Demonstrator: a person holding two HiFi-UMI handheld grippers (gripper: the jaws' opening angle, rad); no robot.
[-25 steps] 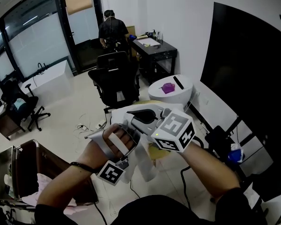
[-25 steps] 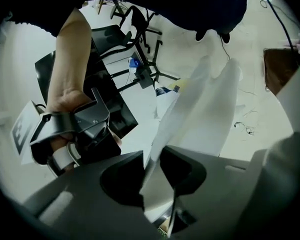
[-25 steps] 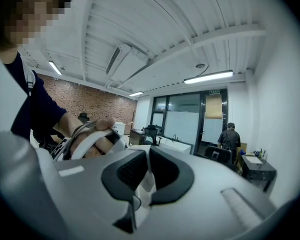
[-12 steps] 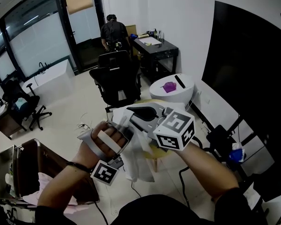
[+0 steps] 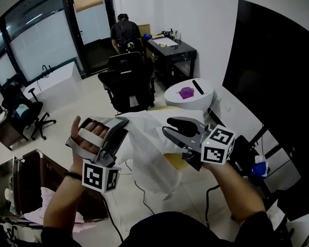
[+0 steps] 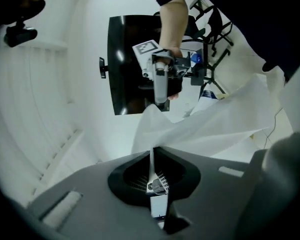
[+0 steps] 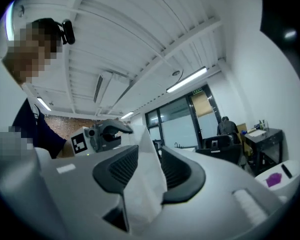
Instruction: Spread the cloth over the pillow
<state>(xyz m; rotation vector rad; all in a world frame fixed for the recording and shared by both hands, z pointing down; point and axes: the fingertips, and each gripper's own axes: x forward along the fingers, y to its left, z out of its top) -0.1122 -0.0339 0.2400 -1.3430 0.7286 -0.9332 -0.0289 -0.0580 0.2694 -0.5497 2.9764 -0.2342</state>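
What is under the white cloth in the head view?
Below the white cloth, only a yellow part of what seems to be the pillow shows. The cloth covers the rest of it.

The cloth (image 5: 147, 148) is a thin white sheet, faintly see-through, and it hangs in the air in front of me rather than lying on anything. One edge is pinched flat in my left gripper (image 5: 124, 122), whose jaws are closed on it. From there it spans across to my right gripper (image 5: 167, 125), where a crumpled fold stands between jaws that have just been opening and now sit apart around it. Below that upper edge the cloth sags in loose folds and narrows towards the bottom. The pillow (image 5: 173, 161) shows only as a pale yellow patch under the cloth's lower right edge, and I cannot make out its shape.
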